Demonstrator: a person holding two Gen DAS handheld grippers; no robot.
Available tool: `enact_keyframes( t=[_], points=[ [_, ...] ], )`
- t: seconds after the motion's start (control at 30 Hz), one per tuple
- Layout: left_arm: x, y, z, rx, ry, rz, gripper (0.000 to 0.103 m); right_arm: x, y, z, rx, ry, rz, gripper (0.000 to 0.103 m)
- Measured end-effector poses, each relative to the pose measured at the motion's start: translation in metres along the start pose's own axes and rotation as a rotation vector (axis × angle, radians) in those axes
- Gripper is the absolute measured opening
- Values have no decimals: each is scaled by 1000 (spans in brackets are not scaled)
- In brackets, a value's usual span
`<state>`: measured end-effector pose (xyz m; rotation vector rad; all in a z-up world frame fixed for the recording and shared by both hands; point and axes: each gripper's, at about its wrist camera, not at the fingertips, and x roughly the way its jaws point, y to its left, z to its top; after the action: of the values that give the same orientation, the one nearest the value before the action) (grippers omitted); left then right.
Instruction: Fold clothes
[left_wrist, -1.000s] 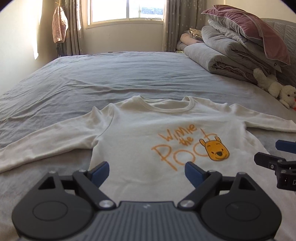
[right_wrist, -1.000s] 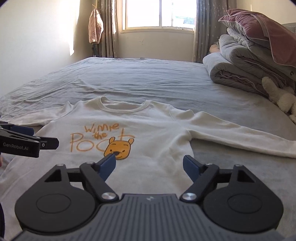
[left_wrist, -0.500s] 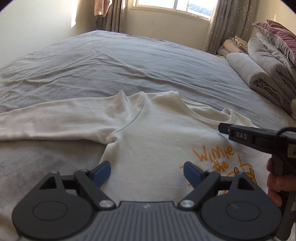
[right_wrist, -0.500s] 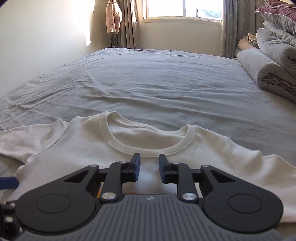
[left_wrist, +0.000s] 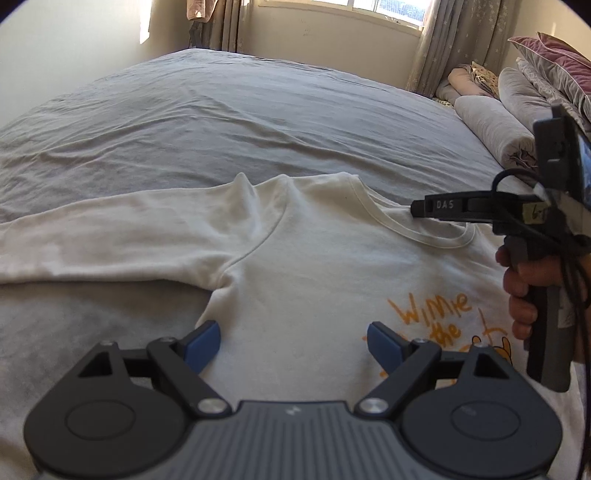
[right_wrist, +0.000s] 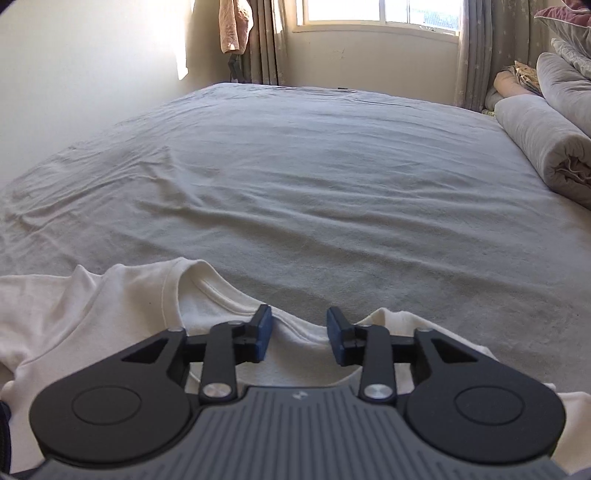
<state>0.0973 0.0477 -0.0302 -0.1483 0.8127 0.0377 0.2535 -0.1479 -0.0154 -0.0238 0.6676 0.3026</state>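
A cream long-sleeved sweatshirt (left_wrist: 314, 258) with an orange Winnie the Pooh print (left_wrist: 436, 317) lies flat, front up, on the grey bed (left_wrist: 221, 122). Its left sleeve (left_wrist: 110, 229) stretches out to the left. My left gripper (left_wrist: 293, 345) hovers open over the chest beside the armpit, nothing between its blue pads. My right gripper (right_wrist: 299, 338), held by a hand (left_wrist: 524, 291), sits low over the round collar (right_wrist: 221, 295). Its jaws are opening, with the collar's back edge lying between the pads, not pinched. In the left wrist view the right gripper (left_wrist: 419, 208) reaches the collar from the right.
A rolled grey quilt (right_wrist: 543, 144) and stacked pillows (left_wrist: 554, 62) line the bed's right side. A window and curtains (right_wrist: 476, 51) stand behind the bed. A pink garment (right_wrist: 234, 26) hangs on the far wall. Wide bare sheet (right_wrist: 332, 184) lies beyond the sweatshirt.
The right gripper swept left from above the print to the collar; its jaws narrowed, then widened again. The left gripper shifted left toward the armpit and stayed open.
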Motion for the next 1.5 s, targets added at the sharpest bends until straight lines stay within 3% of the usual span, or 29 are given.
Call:
enact_keyframes(
  t=[0.03,0.07,0.23,0.37,0.47,0.5,0.57,0.63,0.7,0.73,0.9,0.97,1.07,1.3,1.5],
  points=[
    [-1,-1,-1,13,-1,4,88,-7,-8,0,8,-14,12,60],
    [-1,-2,-1,19,-1,7,88,-14,-16,1,15,-29,24,61],
    [-1,-3,-1,14,-3,14,89,-26,-51,2,-12,-40,-56,61],
    [0,-4,-1,6,-5,19,89,-14,-75,-1,51,-5,-24,61],
    [2,-6,-2,15,-7,25,89,-1,-71,-7,45,39,24,60],
    [2,-7,-2,20,-9,26,90,2,-65,-11,21,42,25,56],
    [3,-8,-3,31,-12,31,90,0,-53,-17,-58,13,29,19],
    [4,-10,-4,43,-19,37,90,-8,-42,-22,-119,-55,-44,11],
    [5,-11,-6,57,-26,43,90,-21,-36,-28,-158,-177,-147,9],
    [5,-12,-6,66,-29,46,90,-22,-35,-30,-155,-194,-178,9],
    [7,-13,-7,85,-36,52,91,7,-25,-31,-236,-55,-232,9],
    [7,-13,-7,83,-34,47,91,8,-21,-28,-260,-43,-251,23],
    [7,-11,-4,76,-31,36,91,-13,-30,-26,-177,-71,-233,46],
    [3,-2,0,42,-60,-57,91,-76,-44,-43,-55,-79,-219,58],
    [-2,-15,-6,100,-91,-60,91,-99,-51,-68,-24,-49,-214,60]
  ],
)
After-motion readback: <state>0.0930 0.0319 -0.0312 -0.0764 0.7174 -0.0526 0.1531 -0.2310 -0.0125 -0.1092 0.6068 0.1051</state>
